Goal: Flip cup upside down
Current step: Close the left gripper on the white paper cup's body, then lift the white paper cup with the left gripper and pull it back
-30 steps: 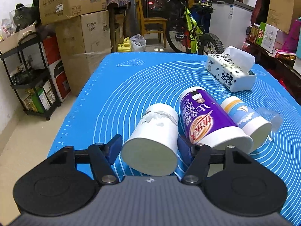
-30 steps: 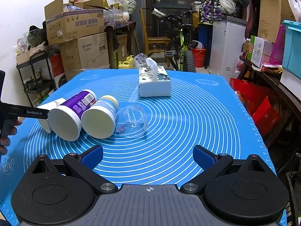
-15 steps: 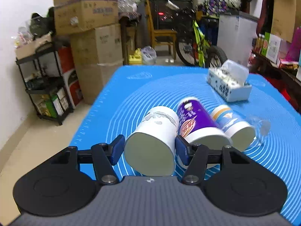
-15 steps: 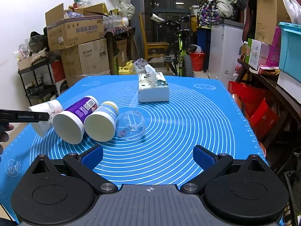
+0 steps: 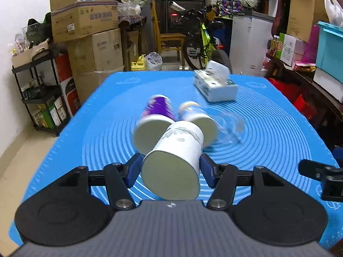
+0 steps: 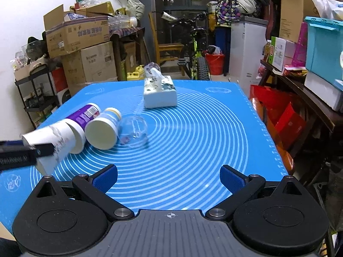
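Note:
My left gripper point(image 5: 170, 169) is shut on a white paper cup point(image 5: 173, 160) and holds it tilted above the blue mat point(image 5: 268, 132), its open mouth facing the camera. The right wrist view shows this cup point(image 6: 53, 138) at the far left, lifted and clamped by the left gripper point(image 6: 27, 152). A purple cup point(image 6: 82, 116), a blue-and-white cup point(image 6: 104, 128) and a clear glass cup point(image 6: 134, 131) lie on their sides on the mat. My right gripper point(image 6: 169, 178) is open and empty above the mat's near edge.
A tissue box point(image 6: 159, 93) stands at the back of the mat. Cardboard boxes point(image 6: 79, 42), a black shelf cart point(image 6: 36, 98), a chair and a bicycle point(image 6: 193, 49) stand beyond the table. A cluttered shelf runs along the right.
My left gripper has lifted the white cup off the mat and pulled it back and to the right, away from the purple cup. The right gripper has stayed open and almost still.

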`<state>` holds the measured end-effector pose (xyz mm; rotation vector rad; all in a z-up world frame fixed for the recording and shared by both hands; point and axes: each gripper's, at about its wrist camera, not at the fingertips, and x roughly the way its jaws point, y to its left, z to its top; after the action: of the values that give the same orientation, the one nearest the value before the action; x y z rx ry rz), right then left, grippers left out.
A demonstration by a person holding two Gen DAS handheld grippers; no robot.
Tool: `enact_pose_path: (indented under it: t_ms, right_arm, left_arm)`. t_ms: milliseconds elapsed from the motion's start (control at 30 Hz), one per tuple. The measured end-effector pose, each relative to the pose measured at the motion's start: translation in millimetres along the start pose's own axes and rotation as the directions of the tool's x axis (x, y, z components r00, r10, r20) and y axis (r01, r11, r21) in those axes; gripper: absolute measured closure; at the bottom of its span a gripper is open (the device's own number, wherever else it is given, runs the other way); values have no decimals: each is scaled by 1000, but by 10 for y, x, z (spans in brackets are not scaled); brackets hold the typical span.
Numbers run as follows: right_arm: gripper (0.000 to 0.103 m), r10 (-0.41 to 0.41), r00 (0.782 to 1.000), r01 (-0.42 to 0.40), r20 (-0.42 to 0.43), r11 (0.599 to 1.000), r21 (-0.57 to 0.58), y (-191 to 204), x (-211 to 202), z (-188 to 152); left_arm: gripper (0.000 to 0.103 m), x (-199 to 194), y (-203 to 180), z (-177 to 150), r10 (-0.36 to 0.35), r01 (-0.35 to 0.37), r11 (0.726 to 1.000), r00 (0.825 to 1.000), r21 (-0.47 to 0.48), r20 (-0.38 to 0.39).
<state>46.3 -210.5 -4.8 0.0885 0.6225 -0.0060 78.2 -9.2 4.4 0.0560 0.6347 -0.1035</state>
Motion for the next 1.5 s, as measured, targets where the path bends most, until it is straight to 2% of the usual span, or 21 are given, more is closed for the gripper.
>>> enact_pose_path:
  t_ms: [133,400,533,567,700,733,1267,1500]
  right_arm:
    - [2,-18,1000,18,-14,1000,9,-133,-10,-51]
    - [2,-41,998,43,-48,999,34,-311,46,-138]
    - [2,-48,997,50,-63,998,35,-342,70,-160]
    - [2,-49,997,52,-65,998,34,-345,72,-165]
    - [2,-50,996,52,-72,998,35,-339,83,-160]
    - [2,-49,996,51,-72,998,34,-332,82,-159]
    - [2,-46,997,47,-68,999,20,-298,42,-141]
    - [2,-26,998,27,-60,999,20,-259,-8,-97]
  left_arm:
    - [43,63,-201,-85,-29,29,1000,999,-7,-27]
    - [42,273,-592,-290,26,-26,999,1000,41,-9]
    - [36,316,-673,-339,37,-37,996,999,77,5]
    - [36,310,-686,-346,40,-40,996,999,84,3]
    - [18,317,-664,-340,48,-46,997,998,64,-31]
    - [17,310,-651,-348,51,-49,997,998,57,-31]
    - [13,282,-693,-330,37,-33,994,999,104,-33]
    - [9,58,-622,-247,12,-9,996,1000,93,-24]
